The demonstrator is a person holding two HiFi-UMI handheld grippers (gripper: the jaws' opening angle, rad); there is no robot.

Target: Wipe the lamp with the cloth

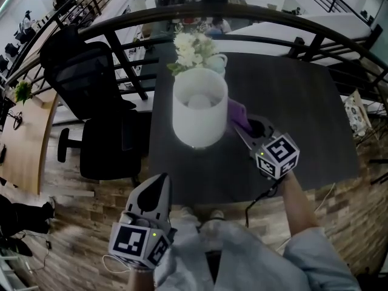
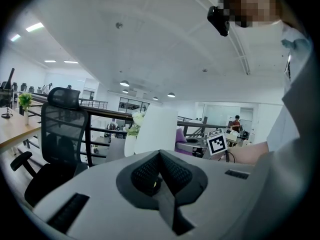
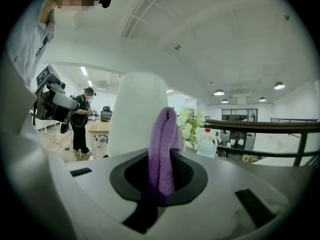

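The lamp's white cylindrical shade [image 1: 200,109] stands on the dark table [image 1: 303,114], near its front left part. My right gripper [image 1: 242,126] is just to the right of the shade, shut on a purple cloth [image 1: 237,114] that lies against the shade's side. In the right gripper view the cloth [image 3: 163,149] hangs folded between the jaws, with the lamp shade [image 3: 137,111] close behind it. My left gripper [image 1: 159,185] is held low in front of the table's edge, shut and holding nothing. From the left gripper view the lamp shade [image 2: 156,128] and the cloth [image 2: 181,135] lie ahead.
A vase of white flowers [image 1: 195,52] stands just behind the lamp. A black office chair [image 1: 91,86] sits left of the table. A curved dark railing [image 1: 254,17] runs behind. A spray bottle [image 3: 206,143] stands beyond the flowers. A person [image 3: 80,119] stands far off.
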